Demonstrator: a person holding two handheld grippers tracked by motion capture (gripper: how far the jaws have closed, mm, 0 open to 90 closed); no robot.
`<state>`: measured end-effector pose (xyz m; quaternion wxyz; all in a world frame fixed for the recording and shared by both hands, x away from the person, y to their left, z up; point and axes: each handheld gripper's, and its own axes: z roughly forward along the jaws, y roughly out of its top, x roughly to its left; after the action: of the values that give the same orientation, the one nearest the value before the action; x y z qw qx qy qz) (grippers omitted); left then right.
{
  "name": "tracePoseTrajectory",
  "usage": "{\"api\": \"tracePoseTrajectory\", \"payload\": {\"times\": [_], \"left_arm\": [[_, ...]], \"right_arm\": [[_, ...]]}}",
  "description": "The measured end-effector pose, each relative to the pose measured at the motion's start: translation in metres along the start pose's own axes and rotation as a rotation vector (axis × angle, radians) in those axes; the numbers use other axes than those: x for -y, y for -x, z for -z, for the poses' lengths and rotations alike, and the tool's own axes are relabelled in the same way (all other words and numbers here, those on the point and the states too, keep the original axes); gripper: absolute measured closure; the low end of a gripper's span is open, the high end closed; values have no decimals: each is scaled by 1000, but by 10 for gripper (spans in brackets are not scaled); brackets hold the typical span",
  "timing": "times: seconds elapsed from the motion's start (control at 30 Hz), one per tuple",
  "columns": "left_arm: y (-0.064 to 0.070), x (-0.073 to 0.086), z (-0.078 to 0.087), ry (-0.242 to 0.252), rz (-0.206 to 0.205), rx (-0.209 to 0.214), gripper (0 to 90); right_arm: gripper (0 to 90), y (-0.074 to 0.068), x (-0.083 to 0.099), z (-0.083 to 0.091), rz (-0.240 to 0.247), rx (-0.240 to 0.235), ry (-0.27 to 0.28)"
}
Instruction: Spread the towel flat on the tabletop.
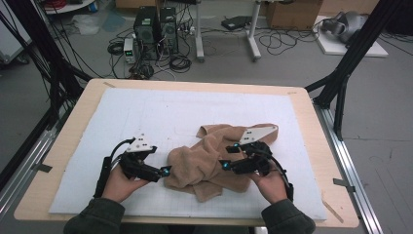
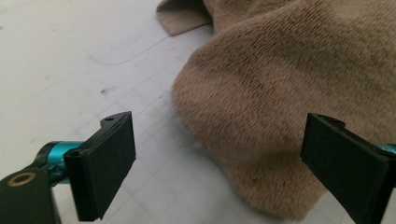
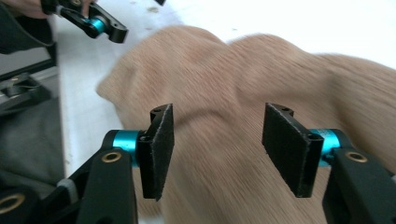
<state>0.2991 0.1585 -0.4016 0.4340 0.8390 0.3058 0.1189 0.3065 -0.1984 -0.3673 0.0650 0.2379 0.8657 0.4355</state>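
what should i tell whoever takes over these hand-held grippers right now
Left hand-held gripper: jaws open, holding nothing, at the left edge of the crumpled tan towel.
Right hand-held gripper: jaws open, holding nothing, over the towel's right part.
Towel: bunched in a heap on the white mat, toward the near middle of the table, with one flat corner pointing to the far right.
Done: nothing visible; the towel is neither spread nor folded.
Left: likely grip an edge with each gripper, then spread the towel flat.
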Motion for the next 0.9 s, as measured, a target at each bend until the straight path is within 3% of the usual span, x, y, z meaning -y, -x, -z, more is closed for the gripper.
{"api": "tracePoseTrajectory", "payload": {"times": [0.07, 0.13, 0.17, 0.27, 0.3, 0.37, 0.47, 0.5, 0.53, 0.57, 0.87, 0.9], "left_arm": [[1, -7, -9, -1, -16, 18, 133], [1, -12, -20, -21, -28, 41, 174], [1, -13, -26, -29, -30, 57, 174], [-1, -13, -44, -57, -31, 110, 280], [-1, -13, -50, -71, -34, 135, 401], [0, -11, -58, -93, -39, 163, 448], [0, -9, -63, -103, -56, 199, 723], [1, -9, -64, -115, -66, 200, 801], [1, -8, -65, -130, -70, 200, 855], [3, -6, -66, -171, -94, 166, 883], [-7, -3, -48, -103, -65, 140, 888], [-9, -3, -46, -91, -66, 134, 825]], "right_arm": [[418, 5, 10, 5, -19, 18, -8], [417, 12, 28, -3, -41, 28, -59], [417, 12, 28, -3, -41, 28, -59], [443, 16, 44, -14, -69, 18, -70], [487, 18, 51, -20, -86, 10, -72], [517, 19, 53, -23, -95, 4, -71], [632, 16, 54, -30, -76, 0, -91], [632, 16, 53, -31, -75, -4, -95], [686, 16, 53, -31, -73, -6, -97], [711, 16, 52, -31, -74, -10, -104], [743, 16, 45, -25, -55, -12, -112], [743, 16, 46, -25, -48, -9, -111]]}}
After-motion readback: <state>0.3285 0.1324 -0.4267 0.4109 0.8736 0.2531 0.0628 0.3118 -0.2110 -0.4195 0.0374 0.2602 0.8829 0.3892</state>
